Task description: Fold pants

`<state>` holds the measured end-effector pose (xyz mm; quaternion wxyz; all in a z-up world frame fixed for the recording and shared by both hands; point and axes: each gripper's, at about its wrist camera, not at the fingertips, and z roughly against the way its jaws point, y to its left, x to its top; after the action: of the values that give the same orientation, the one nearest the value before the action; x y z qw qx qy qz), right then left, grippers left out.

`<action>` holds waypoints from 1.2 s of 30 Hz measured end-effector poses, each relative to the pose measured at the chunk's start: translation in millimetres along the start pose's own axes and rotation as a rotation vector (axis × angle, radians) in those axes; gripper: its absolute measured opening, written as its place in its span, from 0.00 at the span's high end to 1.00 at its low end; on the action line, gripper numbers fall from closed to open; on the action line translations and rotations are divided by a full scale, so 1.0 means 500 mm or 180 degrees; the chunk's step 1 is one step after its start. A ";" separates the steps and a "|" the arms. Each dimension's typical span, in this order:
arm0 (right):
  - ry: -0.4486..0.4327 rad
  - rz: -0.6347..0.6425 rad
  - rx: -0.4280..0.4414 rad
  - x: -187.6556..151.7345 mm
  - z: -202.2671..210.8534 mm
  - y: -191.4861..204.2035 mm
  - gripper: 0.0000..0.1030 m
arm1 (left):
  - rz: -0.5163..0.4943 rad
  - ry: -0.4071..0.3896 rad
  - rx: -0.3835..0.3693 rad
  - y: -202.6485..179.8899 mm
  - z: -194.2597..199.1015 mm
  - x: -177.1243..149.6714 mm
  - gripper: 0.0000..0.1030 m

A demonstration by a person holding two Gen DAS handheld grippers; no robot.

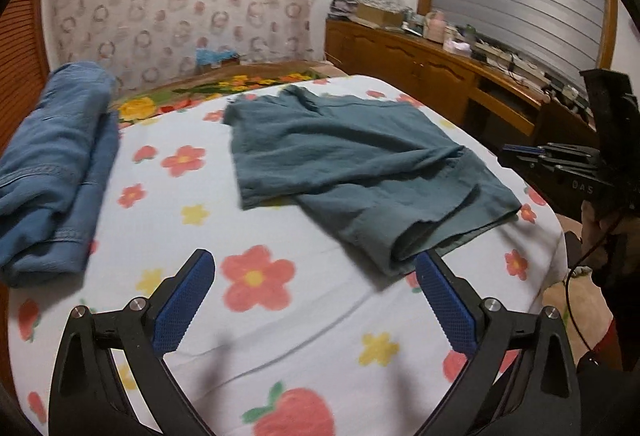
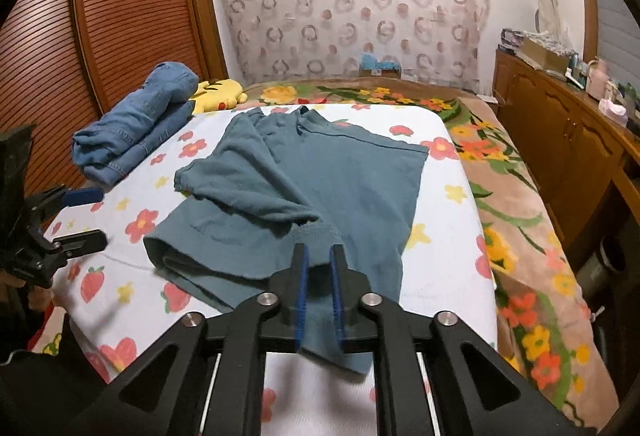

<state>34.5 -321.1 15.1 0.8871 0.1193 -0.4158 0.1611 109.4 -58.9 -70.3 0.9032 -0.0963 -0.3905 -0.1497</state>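
Note:
Teal pants [image 1: 340,156] [image 2: 320,176] lie partly folded on the flowered white sheet [image 1: 280,336], one leg doubled over the rest. My left gripper [image 1: 314,260] hovers over the sheet just short of the pants' near hem, wide open with nothing between its blue pads; the right wrist view shows it at the left edge [image 2: 86,218]. My right gripper [image 2: 319,250] sits over the near corner of the pants with a narrow gap between its pads. Teal cloth shows through that gap and below it, and the pads do not press on it. It appears at the right edge [image 1: 516,156] of the left wrist view.
Folded blue jeans [image 1: 52,164] [image 2: 136,132] rest at the bed's left side, next to a yellow plush toy [image 2: 218,94]. A floral blanket [image 2: 520,216] covers the bed's right side. A cluttered wooden dresser [image 1: 420,64] [image 2: 560,140] stands on the right, a louvered door [image 2: 100,36] on the left.

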 end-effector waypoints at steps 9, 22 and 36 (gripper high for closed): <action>0.0098 0.0115 -0.0030 0.004 -0.031 0.006 0.66 | -0.0205 0.0202 -0.0052 -0.049 -0.052 0.012 0.07; 0.0255 0.0064 0.0010 0.053 -0.100 -0.015 0.53 | -0.0312 0.0424 0.0014 -0.073 -0.103 0.004 0.34; 0.0058 -0.0072 0.0287 0.056 -0.070 -0.039 0.94 | -0.0246 0.0166 -0.0193 -0.077 -0.060 0.014 0.88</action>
<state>83.4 -321.7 13.5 0.8863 0.1624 -0.3987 0.1708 120.7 -105.1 -83.2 0.9033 -0.1045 -0.3655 -0.1986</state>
